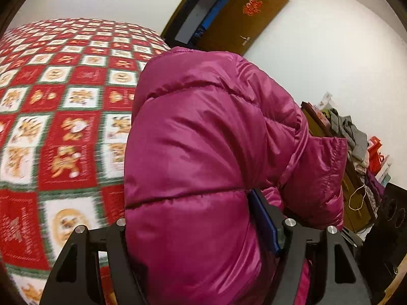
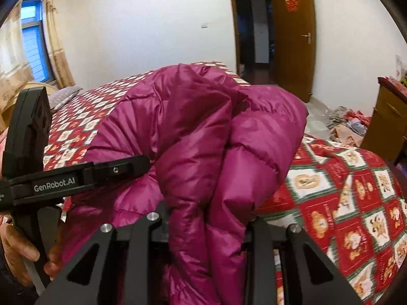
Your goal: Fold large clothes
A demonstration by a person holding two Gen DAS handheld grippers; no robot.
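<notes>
A magenta puffer jacket [image 1: 203, 152] fills the left wrist view, bunched between the fingers of my left gripper [image 1: 201, 218], which is shut on it and holds it above the bed. In the right wrist view the same jacket [image 2: 203, 132] is gathered in a thick fold between the fingers of my right gripper [image 2: 206, 221], shut on it. The rest of the jacket lies on the red checked bedspread [image 2: 343, 203]. The left gripper's body [image 2: 76, 178] shows at the left, held by a hand. The fingertips of both grippers are hidden by fabric.
The bed with the red, white and green bedspread [image 1: 51, 127] stretches left. A brown door [image 2: 292, 38] stands open at the far wall. A wooden cabinet [image 2: 386, 117] and piled clothes [image 1: 356, 137] lie to the right. A window with curtains [image 2: 33, 38] is far left.
</notes>
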